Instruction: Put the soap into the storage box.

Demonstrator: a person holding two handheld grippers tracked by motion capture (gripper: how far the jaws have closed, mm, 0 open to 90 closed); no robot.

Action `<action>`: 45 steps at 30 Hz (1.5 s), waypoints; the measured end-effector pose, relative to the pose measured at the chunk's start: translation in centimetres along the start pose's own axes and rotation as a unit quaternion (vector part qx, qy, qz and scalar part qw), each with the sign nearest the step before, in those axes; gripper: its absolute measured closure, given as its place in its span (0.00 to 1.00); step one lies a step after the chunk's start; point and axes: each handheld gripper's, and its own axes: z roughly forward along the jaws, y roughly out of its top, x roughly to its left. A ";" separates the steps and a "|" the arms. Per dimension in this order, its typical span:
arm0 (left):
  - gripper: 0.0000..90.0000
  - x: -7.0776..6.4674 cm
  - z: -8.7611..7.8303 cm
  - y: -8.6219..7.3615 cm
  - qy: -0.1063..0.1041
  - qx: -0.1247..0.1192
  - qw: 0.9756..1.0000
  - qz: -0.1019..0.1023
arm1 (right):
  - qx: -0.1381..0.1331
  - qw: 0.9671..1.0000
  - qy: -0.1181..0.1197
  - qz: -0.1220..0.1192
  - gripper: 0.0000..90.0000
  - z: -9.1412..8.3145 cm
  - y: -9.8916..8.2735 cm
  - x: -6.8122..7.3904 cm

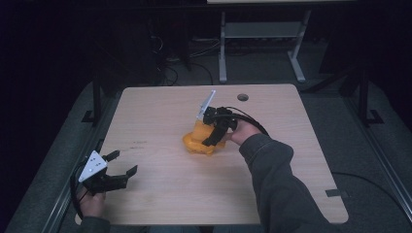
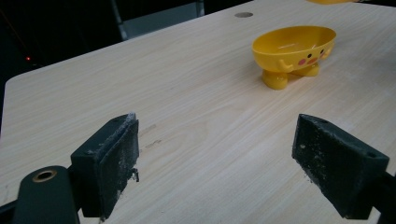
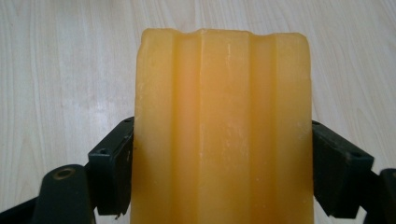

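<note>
The right claw (image 3: 219,154) grips a ridged yellow soap bar (image 3: 222,126) above the yellow soap dish (image 2: 294,49) at mid-tabletop (image 1: 160,111); the left claw (image 2: 217,163) rests spread wide, holding nothing, near the tabletop's front-left corner.

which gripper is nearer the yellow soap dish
Right. The right gripper, shut on an orange soap bar, is over the yellow soap dish. The left gripper sits open near the table's front left corner, well apart.

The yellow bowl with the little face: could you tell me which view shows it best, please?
The left gripper view: the yellow bowl stands whole there, face and feet plain. In the high view the right gripper partly covers it.
</note>
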 end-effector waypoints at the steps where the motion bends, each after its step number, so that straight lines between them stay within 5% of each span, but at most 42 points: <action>1: 0.15 0.0 0.0 0.0 0.000 0.000 1.000 0.000 | 0.001 1.000 0.001 -0.001 0.23 0.1 0.2 0.0; 39: 0.15 0.2 -0.2 0.0 0.003 -0.002 1.000 -0.002 | 0.046 0.999 0.024 -0.012 0.23 5.7 2.2 -0.7; 45: 0.15 0.1 -0.2 0.0 0.004 -0.001 1.000 -0.002 | 0.033 0.999 0.027 -0.007 0.23 5.8 1.9 -0.9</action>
